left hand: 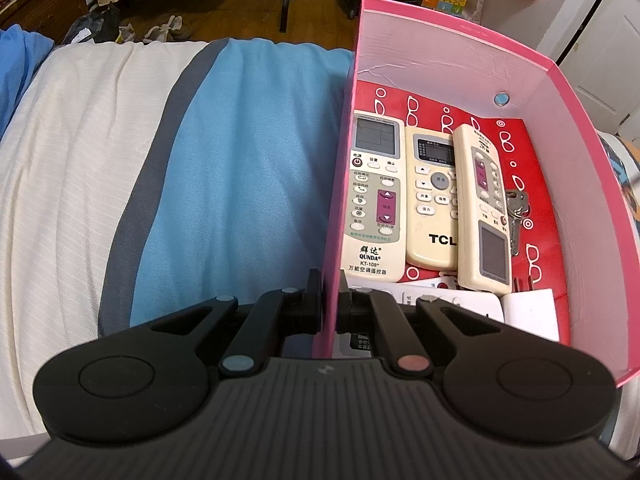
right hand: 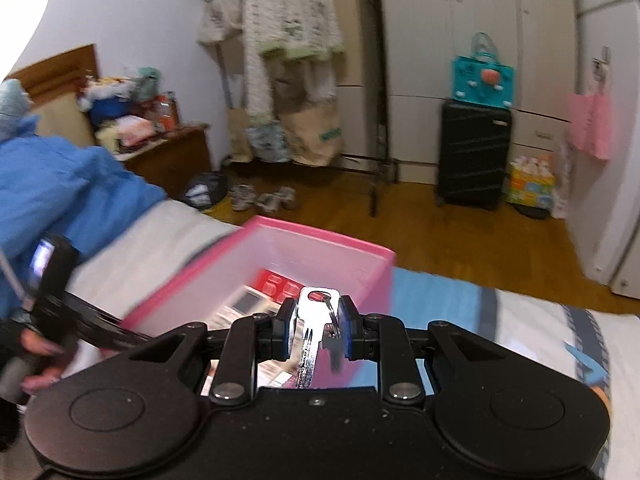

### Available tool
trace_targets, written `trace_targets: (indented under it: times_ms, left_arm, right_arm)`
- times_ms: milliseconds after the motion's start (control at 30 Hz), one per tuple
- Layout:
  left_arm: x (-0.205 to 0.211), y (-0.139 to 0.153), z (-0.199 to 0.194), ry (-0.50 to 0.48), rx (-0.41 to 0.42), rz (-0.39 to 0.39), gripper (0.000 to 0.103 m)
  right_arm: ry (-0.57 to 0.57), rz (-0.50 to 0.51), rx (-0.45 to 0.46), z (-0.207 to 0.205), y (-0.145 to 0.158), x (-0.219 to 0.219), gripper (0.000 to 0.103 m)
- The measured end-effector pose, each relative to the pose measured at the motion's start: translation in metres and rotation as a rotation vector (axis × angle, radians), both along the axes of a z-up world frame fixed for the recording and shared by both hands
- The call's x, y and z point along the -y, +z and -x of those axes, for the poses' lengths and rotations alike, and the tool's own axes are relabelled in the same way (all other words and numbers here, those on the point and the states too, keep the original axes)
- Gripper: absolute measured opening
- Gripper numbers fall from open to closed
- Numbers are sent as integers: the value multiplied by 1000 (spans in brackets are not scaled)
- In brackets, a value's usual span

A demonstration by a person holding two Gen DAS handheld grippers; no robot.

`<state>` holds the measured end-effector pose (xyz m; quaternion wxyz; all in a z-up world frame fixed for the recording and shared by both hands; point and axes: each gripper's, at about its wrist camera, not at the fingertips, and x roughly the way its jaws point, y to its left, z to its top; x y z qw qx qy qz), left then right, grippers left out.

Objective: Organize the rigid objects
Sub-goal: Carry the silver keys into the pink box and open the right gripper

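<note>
A pink box point(left hand: 452, 60) stands on the bed. My left gripper point(left hand: 331, 302) is shut on its left wall near the front corner. Three cream remotes lie side by side inside: a QUNDA one point(left hand: 374, 196), a TCL one point(left hand: 430, 200) and a narrower one point(left hand: 482, 208). A bunch of keys point(left hand: 516, 208) lies beside them on the red printed bottom. In the right wrist view, my right gripper point(right hand: 318, 320) is shut on a bunch of silver keys point(right hand: 308, 344), held above the near end of the pink box point(right hand: 320, 256).
The bed has a cream and blue striped cover point(left hand: 224, 168). White papers point(left hand: 528, 312) lie at the box's near end. A person's hand point(right hand: 36, 348) holds the left gripper at the left. A black suitcase point(right hand: 472, 156) and a clothes rack point(right hand: 296, 80) stand across the wooden floor.
</note>
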<state>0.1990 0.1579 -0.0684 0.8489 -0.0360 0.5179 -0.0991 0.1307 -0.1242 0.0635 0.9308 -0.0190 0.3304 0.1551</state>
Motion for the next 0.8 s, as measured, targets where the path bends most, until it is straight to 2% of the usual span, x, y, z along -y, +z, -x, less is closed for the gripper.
trace_targets:
  times_ms: [133, 300, 400, 567, 633, 800]
  left_arm:
    - [0, 0, 0, -3, 2, -1, 4]
    - [1, 0, 2, -11, 10, -4, 4]
    - [0, 0, 2, -9, 9, 2, 4]
    - [0, 0, 2, -12, 10, 2, 4]
    - [1, 0, 3, -22, 14, -5, 4]
    - [3, 1, 3, -31, 20, -15, 4]
  right_arm:
    - [67, -12, -6, -12, 3, -20, 25]
    - [145, 20, -10, -29, -6, -38, 25]
    - [165, 96, -30, -42, -20, -49, 25]
    - [206, 324, -54, -63, -55, -65, 25]
    - [206, 371, -67, -70, -65, -66, 25]
    - [192, 403, -100, -87, -77, -65, 26]
